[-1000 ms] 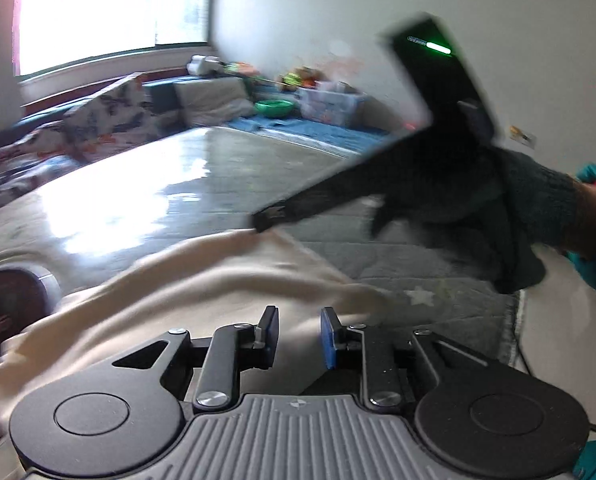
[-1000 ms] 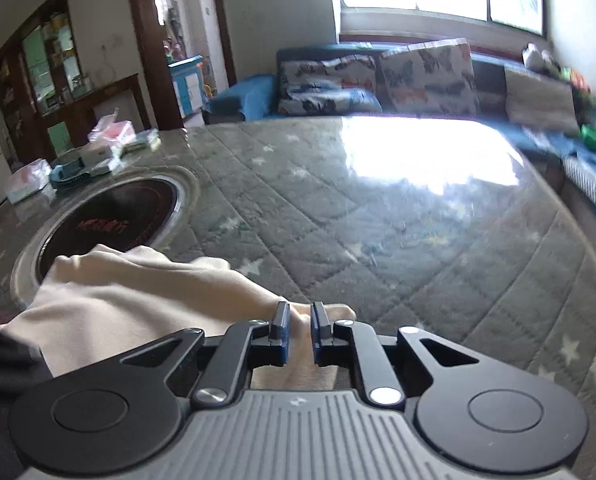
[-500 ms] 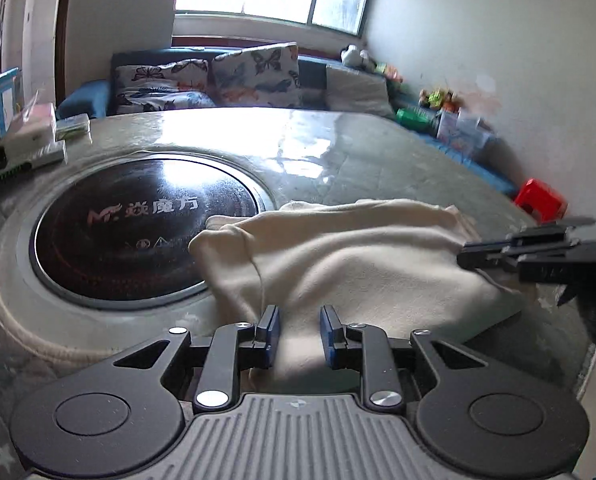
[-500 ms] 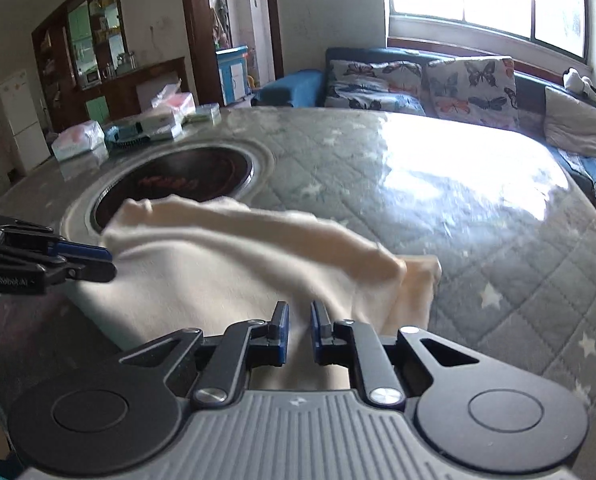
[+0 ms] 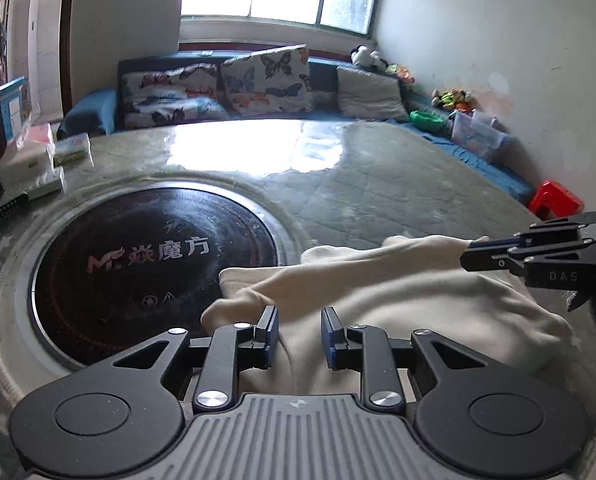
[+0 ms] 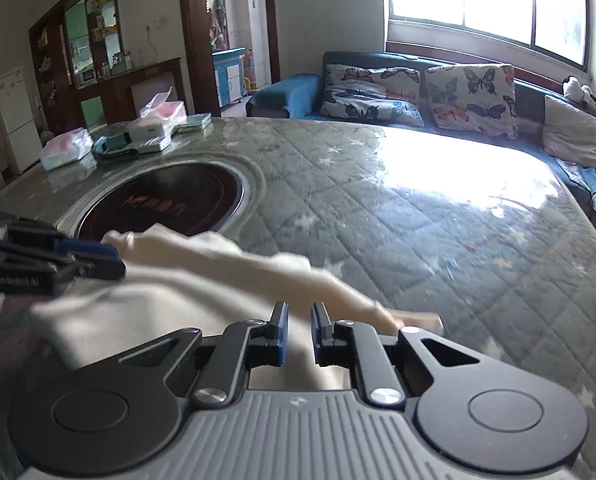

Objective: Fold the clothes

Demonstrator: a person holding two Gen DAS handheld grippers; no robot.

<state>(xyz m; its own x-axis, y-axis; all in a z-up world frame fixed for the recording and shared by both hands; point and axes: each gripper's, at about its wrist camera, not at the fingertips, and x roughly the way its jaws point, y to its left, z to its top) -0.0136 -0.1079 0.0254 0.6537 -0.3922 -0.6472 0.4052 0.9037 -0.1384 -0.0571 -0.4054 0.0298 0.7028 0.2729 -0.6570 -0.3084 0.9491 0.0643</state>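
Note:
A cream garment (image 5: pixel 397 300) lies on the grey quilted table cover, partly over the rim of the round black cooktop (image 5: pixel 154 264). My left gripper (image 5: pixel 299 332) sits low over the garment's near edge, jaws a little apart, with cloth between them. My right gripper (image 6: pixel 298 330) is likewise low over the garment (image 6: pixel 218 280), jaws narrowly apart with cloth under them. Each gripper shows from the side in the other's view: the right one (image 5: pixel 537 254) at the garment's right edge, the left one (image 6: pixel 58 260) at its left edge. A fold of cloth stands raised between them.
The quilted table (image 6: pixel 417 208) stretches far ahead. Tissue packs and boxes (image 6: pixel 138 132) stand at its far left. A sofa with butterfly cushions (image 5: pixel 234 84) runs behind it. A red stool (image 5: pixel 555 200) stands on the floor to the right.
Both views have swung round and settled over the garment. The garment's far edge has bunched into a raised fold between the grippers, and both grippers sit closer to its side edges.

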